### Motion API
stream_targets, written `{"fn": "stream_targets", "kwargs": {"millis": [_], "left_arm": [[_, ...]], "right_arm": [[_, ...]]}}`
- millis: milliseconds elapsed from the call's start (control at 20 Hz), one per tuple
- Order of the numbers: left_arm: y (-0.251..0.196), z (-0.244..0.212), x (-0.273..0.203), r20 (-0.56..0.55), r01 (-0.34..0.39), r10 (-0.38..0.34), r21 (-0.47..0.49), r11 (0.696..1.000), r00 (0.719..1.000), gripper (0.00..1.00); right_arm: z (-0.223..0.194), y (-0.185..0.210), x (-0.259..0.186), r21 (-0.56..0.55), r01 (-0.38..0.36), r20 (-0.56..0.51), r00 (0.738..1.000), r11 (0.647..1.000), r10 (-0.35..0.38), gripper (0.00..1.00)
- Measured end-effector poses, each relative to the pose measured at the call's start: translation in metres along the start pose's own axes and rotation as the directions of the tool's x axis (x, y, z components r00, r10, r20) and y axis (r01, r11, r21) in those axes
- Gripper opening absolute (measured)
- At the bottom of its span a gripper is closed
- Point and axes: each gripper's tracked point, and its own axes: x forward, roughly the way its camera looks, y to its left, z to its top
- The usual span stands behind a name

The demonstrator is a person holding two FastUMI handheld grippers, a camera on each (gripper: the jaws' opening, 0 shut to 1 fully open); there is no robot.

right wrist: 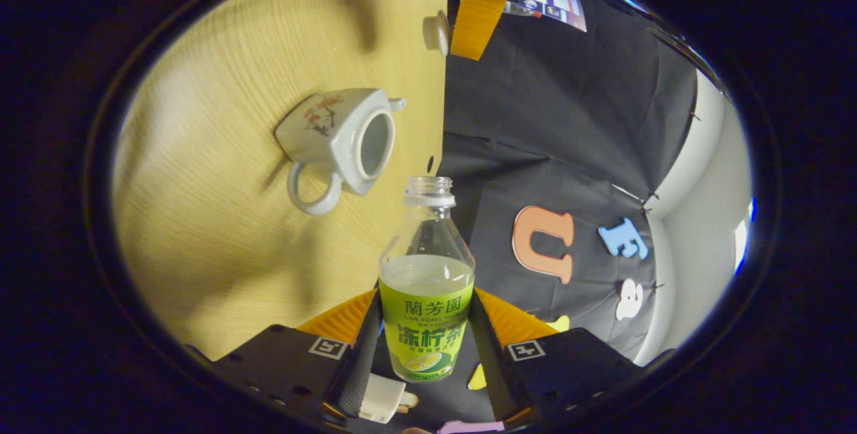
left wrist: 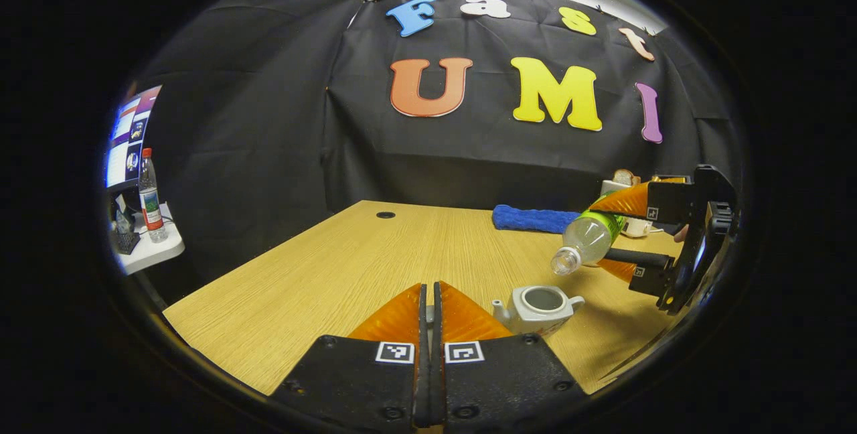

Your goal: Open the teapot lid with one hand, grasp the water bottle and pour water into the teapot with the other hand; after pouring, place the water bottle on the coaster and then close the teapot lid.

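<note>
One teapot (left wrist: 541, 308) stands open on the table (left wrist: 348, 266), while the right gripper (right wrist: 426, 327) clamps one uncapped bottle (right wrist: 426, 286), tilted, its mouth above and near the pot. The left gripper (left wrist: 429, 313) is closed on the lid (right wrist: 436, 32). A second, capped bottle (left wrist: 150, 196) stands on the side table, and one blue cloth (left wrist: 535, 218) lies behind the teapot.

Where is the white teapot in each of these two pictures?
Left gripper view: the teapot sits low and right of centre, lid off, just past the left claw.
Right gripper view: upper left of centre, seen tipped sideways.
Shared landmark: the water bottle, mouth towards it.

Wooden table (left wrist: 348, 266) (perhaps white side-table (left wrist: 150, 253))
</note>
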Motion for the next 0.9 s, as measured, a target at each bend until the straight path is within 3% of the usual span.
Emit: {"fn": "stream_targets", "kwargs": {"millis": [900], "left_arm": [[0.009,-0.005,-0.002,-0.007,-0.001,0.001,0.006,1.0,1.0,0.03]], "right_arm": [[0.019,-0.03,-0.014,-0.279,0.05,0.042,0.998,0.959,-0.04,0.71]]}}
